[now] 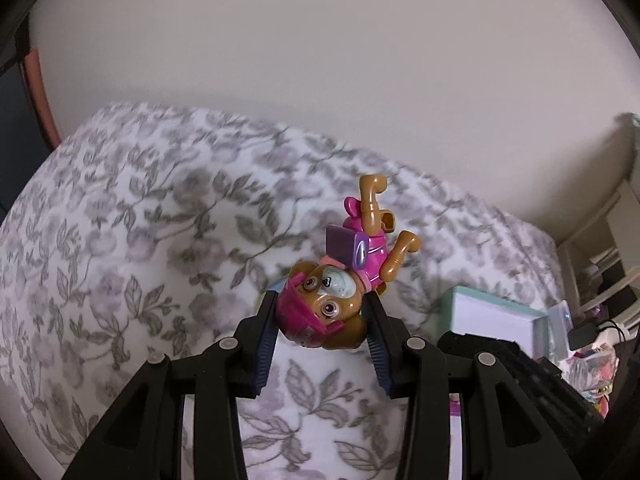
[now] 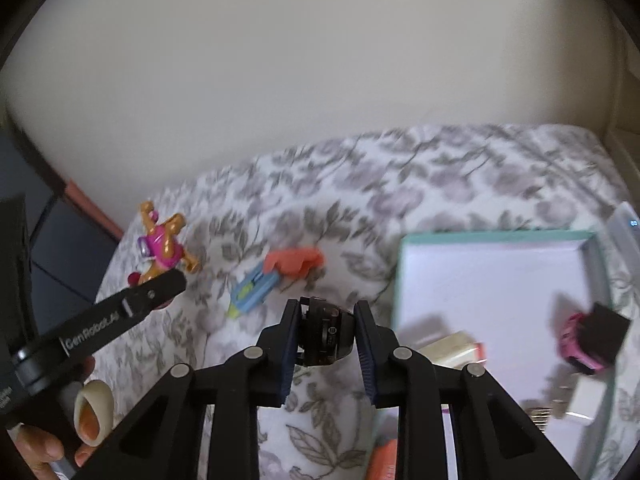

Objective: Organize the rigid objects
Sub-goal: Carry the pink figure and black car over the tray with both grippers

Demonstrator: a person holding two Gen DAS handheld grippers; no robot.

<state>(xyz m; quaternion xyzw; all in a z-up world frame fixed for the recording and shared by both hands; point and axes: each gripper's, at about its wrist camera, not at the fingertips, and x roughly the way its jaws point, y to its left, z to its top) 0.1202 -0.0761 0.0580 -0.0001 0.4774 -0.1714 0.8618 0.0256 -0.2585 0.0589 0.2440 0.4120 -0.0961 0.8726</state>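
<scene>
My left gripper point(image 1: 322, 312) is shut on the head of a brown and pink toy dog figure point(image 1: 340, 280), held upside down above the flowered bedspread point(image 1: 140, 240). The figure also shows in the right wrist view point(image 2: 162, 248), with the left gripper's arm point(image 2: 104, 320) under it. My right gripper point(image 2: 327, 322) is shut on a small black round object point(image 2: 325, 334). A white box with a teal rim point(image 2: 496, 234) lies at the right and holds a pink and black toy point(image 2: 588, 340) and other small items.
An orange piece point(image 2: 296, 262) and a blue and yellow toy point(image 2: 252, 292) lie on the bedspread ahead of the right gripper. The box also shows in the left wrist view point(image 1: 500, 300). A plain wall is behind the bed. Shelves with clutter point(image 1: 600, 280) stand at far right.
</scene>
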